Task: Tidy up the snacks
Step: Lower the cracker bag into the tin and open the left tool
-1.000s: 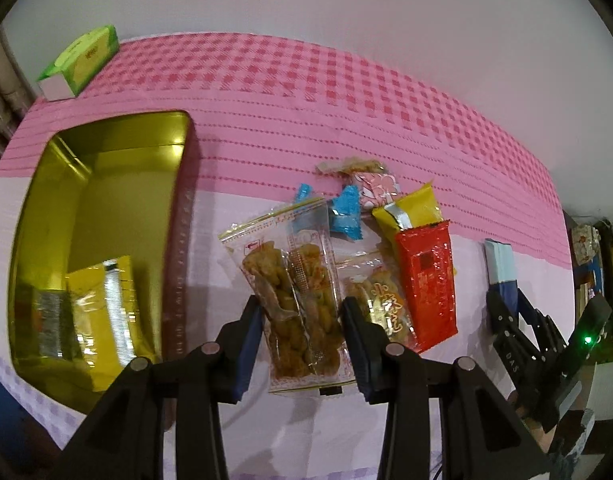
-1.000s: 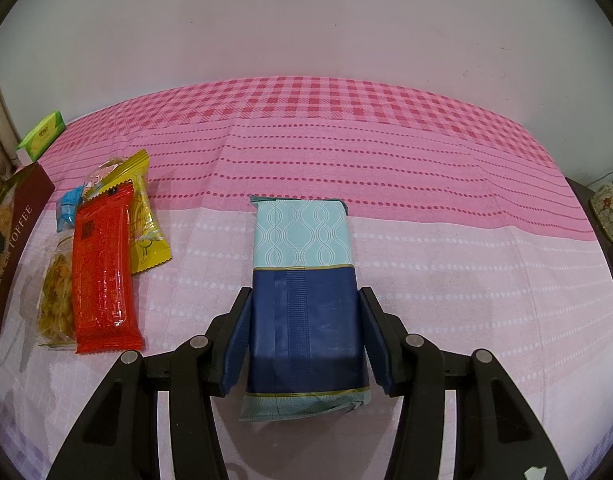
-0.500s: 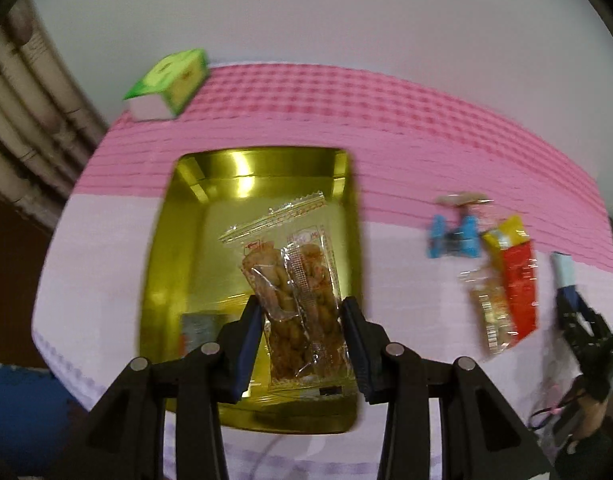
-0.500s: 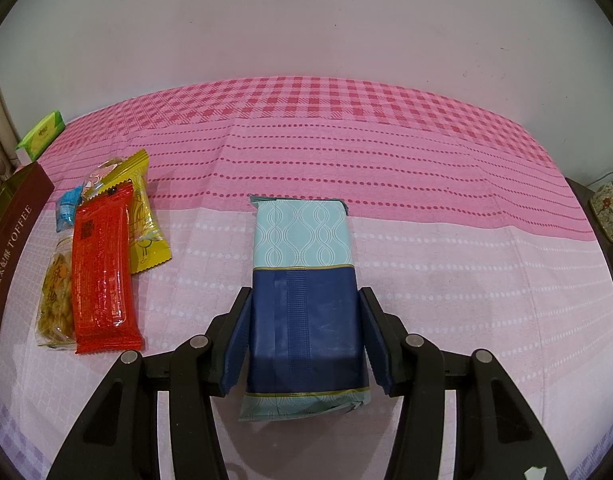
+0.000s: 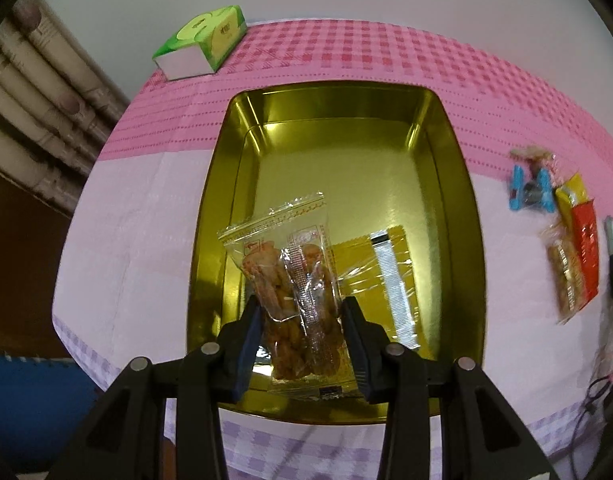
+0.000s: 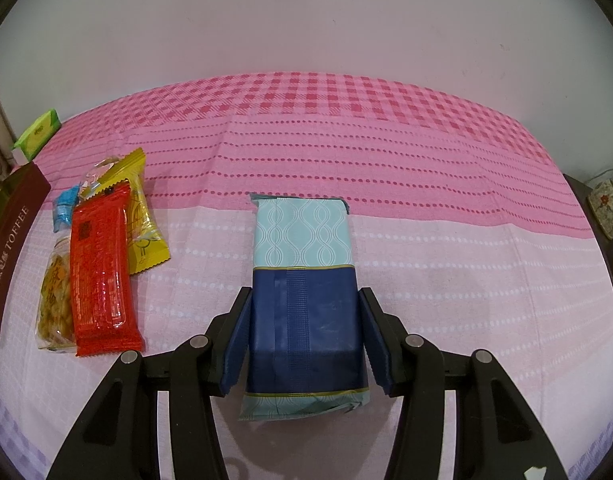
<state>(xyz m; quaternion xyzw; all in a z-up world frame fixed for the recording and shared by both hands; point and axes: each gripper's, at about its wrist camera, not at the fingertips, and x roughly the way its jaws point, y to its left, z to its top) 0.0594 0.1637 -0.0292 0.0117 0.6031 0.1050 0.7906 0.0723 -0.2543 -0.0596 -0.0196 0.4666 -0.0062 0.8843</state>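
Left gripper (image 5: 302,328) clamps a clear snack packet (image 5: 294,292) between its fingers, over the gold tin (image 5: 346,108), yellow packet (image 5: 380,276) just right. Right gripper (image 6: 304,340) grips the blue pack (image 6: 304,312) narrowly; red packet (image 6: 100,268) left.

Two matching handheld grippers — black frames, dark blue finger pads

The left gripper (image 5: 302,332) and right gripper (image 6: 304,340) each have angular black linkage arms with round silver pivot screws — flat blue pads line the fingers' inner faces.
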